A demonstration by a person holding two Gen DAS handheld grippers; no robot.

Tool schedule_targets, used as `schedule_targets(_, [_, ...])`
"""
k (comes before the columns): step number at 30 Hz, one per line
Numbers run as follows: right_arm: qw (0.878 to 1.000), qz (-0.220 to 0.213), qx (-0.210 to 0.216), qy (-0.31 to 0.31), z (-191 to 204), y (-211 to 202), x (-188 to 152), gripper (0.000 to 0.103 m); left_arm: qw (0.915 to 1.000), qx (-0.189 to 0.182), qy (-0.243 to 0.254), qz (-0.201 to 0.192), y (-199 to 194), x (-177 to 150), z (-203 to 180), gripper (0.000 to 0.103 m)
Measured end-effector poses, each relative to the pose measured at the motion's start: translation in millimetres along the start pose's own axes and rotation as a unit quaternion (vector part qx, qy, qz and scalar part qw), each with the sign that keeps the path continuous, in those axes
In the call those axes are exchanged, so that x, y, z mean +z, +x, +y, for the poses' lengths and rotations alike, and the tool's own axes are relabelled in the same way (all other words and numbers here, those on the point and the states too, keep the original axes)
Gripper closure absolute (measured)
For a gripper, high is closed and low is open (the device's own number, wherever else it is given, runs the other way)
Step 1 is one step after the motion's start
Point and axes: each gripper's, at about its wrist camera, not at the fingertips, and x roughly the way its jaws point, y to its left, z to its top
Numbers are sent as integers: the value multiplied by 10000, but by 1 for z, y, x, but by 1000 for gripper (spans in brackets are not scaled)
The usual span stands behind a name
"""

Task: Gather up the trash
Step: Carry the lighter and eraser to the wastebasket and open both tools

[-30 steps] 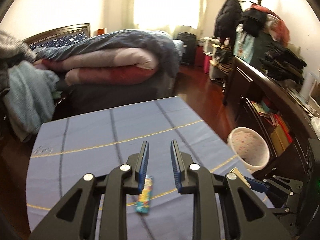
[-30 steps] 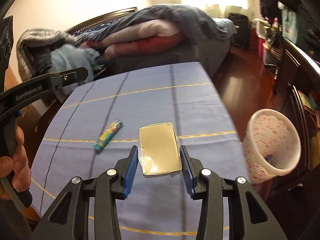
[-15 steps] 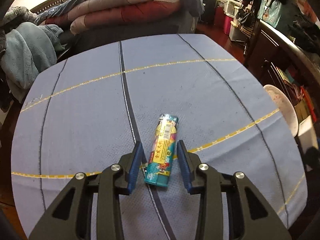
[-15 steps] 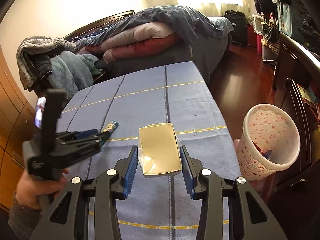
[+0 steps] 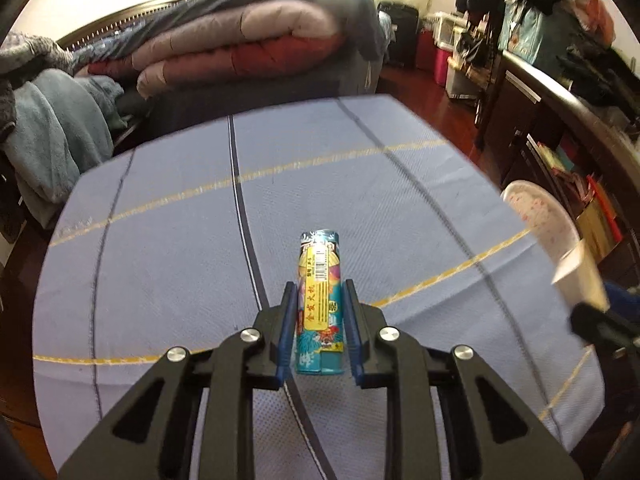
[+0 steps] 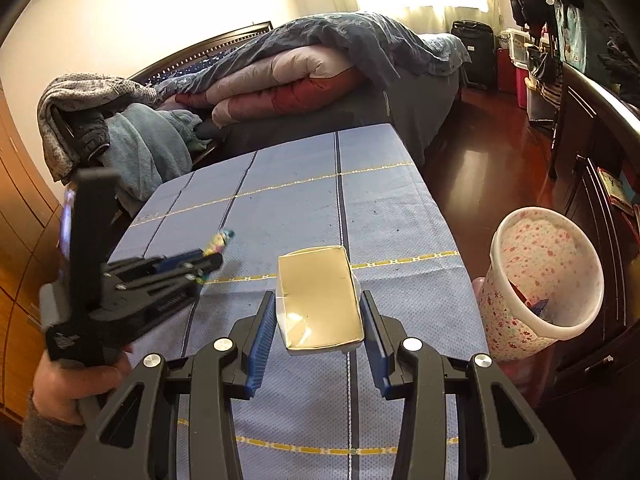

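My left gripper (image 5: pixel 319 292) is shut on a colourful teal and yellow wrapper stick (image 5: pixel 321 280) and holds it lifted above the blue tablecloth (image 5: pixel 180 240). In the right wrist view the left gripper (image 6: pixel 208 260) appears at the left with the wrapper (image 6: pixel 219 240) sticking out of it. My right gripper (image 6: pixel 319 300) is shut on a small gold box (image 6: pixel 318 292), held above the table's right part. A white floral trash bin (image 6: pixel 544 276) stands on the floor right of the table; it also shows in the left wrist view (image 5: pixel 540 216).
A bed with folded quilts (image 6: pixel 300 76) lies beyond the table. Clothes (image 6: pixel 120 136) pile up at the back left. A dark cabinet (image 6: pixel 600 152) lines the right side past the bin. The table's right edge (image 6: pixel 444 216) drops to red wood floor.
My left gripper closed on the wrapper and lifted it off the cloth. My right gripper keeps the gold box and has risen slightly, with the bin now nearer.
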Motion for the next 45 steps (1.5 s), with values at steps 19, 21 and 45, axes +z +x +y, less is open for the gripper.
schedule_targets(19, [9994,-241,-50,253,-32,-28,-2,61,9940,-494,553,-801,-62,37,-80,79])
schedule_targets(21, [9993,-261,-52,280,-37,-31,-2,61,9934,-531,591,-833,-64,39,-85,79])
schedule_targets(45, [9870,-581,-826,1250,-150,-58,-4,61,9735,-1404,1603,-833,-27,68,-219,79])
